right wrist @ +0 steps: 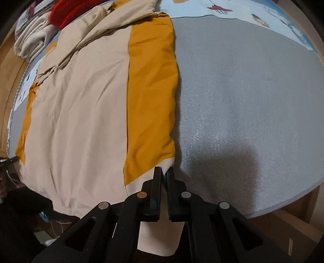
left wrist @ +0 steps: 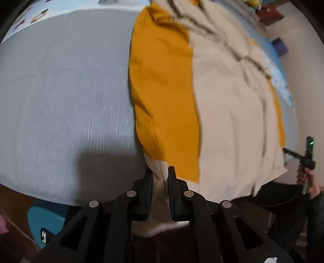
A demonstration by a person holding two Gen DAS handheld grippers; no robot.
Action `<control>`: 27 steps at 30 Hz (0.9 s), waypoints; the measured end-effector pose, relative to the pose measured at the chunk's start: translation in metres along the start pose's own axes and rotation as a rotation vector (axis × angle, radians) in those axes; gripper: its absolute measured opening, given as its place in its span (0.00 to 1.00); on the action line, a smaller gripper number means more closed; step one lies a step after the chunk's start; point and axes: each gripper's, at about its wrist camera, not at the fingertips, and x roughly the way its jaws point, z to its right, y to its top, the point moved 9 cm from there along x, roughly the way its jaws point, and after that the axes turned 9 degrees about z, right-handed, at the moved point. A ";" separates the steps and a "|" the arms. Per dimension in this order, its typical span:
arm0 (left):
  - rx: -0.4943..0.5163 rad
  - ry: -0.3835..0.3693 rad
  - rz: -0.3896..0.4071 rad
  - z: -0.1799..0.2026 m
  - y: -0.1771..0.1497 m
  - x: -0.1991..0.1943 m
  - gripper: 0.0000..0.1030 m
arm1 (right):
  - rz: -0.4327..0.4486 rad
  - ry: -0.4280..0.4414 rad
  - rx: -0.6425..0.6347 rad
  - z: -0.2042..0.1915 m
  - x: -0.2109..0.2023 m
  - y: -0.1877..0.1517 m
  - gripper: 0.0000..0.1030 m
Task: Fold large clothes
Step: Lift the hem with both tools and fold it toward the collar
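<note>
Left wrist view: the left gripper fills the bottom centre of the frame, its two black fingers pinched nearly together on a beige corner of the garment. The cloth bunches between the fingers and hangs out below them. The garment, beige w/ mustard-yellow panels, lies spread over the centre and right of the frame on a grey bed cover; wrinkled folds sit at the top. At the right edge, a hand holds the right gripper, small and blurred, touching the garment's far corner.

Right wrist view: the right gripper sits at bottom centre, fingers closed to a thin slit on the garment's beige hem, w/ cloth hanging beneath. The garment covers the left half of the frame; the bed cover fills the right. A red item and a pile of pale cloth sit at upper left.
</note>
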 end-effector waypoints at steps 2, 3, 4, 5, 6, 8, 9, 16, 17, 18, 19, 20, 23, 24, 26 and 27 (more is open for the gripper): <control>0.009 0.031 -0.037 -0.003 -0.006 0.008 0.16 | -0.041 -0.041 0.019 0.011 0.007 -0.007 0.16; 0.012 0.036 -0.046 -0.004 -0.006 0.009 0.16 | -0.063 -0.055 0.024 0.014 0.011 -0.011 0.21; 0.013 0.040 -0.052 -0.004 -0.007 0.010 0.16 | -0.082 -0.056 0.025 0.014 0.013 -0.015 0.22; 0.014 0.042 -0.054 -0.004 -0.007 0.010 0.16 | -0.082 -0.060 0.013 0.010 0.013 -0.017 0.25; 0.012 0.044 -0.054 -0.004 -0.007 0.010 0.16 | -0.082 -0.065 -0.004 0.008 0.013 -0.017 0.29; 0.010 0.047 -0.054 -0.004 -0.008 0.010 0.16 | -0.091 -0.069 -0.034 0.003 0.013 -0.020 0.33; 0.011 0.051 -0.055 -0.004 -0.008 0.010 0.16 | -0.094 -0.076 -0.051 0.001 0.013 -0.021 0.34; 0.068 0.096 -0.027 0.016 -0.008 0.014 0.09 | -0.096 -0.105 -0.087 -0.006 0.010 -0.023 0.24; 0.086 0.101 -0.018 0.020 -0.008 0.012 0.08 | -0.091 -0.111 -0.091 -0.015 0.014 -0.022 0.13; 0.113 0.102 -0.003 0.025 -0.007 0.008 0.07 | -0.083 -0.113 -0.092 -0.018 0.012 -0.021 0.06; 0.127 0.097 0.010 0.029 -0.006 0.003 0.06 | -0.073 -0.107 -0.088 -0.024 0.009 -0.018 0.04; 0.135 0.086 0.028 0.033 -0.004 -0.004 0.05 | -0.054 -0.088 -0.077 -0.028 0.004 -0.016 0.02; 0.129 0.039 0.086 0.046 0.002 -0.027 0.04 | 0.018 -0.025 -0.042 -0.034 -0.020 -0.006 0.02; 0.134 0.025 0.106 0.051 0.003 -0.036 0.04 | 0.041 -0.004 -0.029 -0.036 -0.030 -0.004 0.02; 0.157 0.001 0.140 0.062 0.006 -0.051 0.04 | 0.101 0.058 0.017 -0.039 -0.055 0.005 0.02; 0.171 -0.008 0.154 0.066 0.007 -0.059 0.03 | 0.125 0.081 0.032 -0.038 -0.064 0.010 0.01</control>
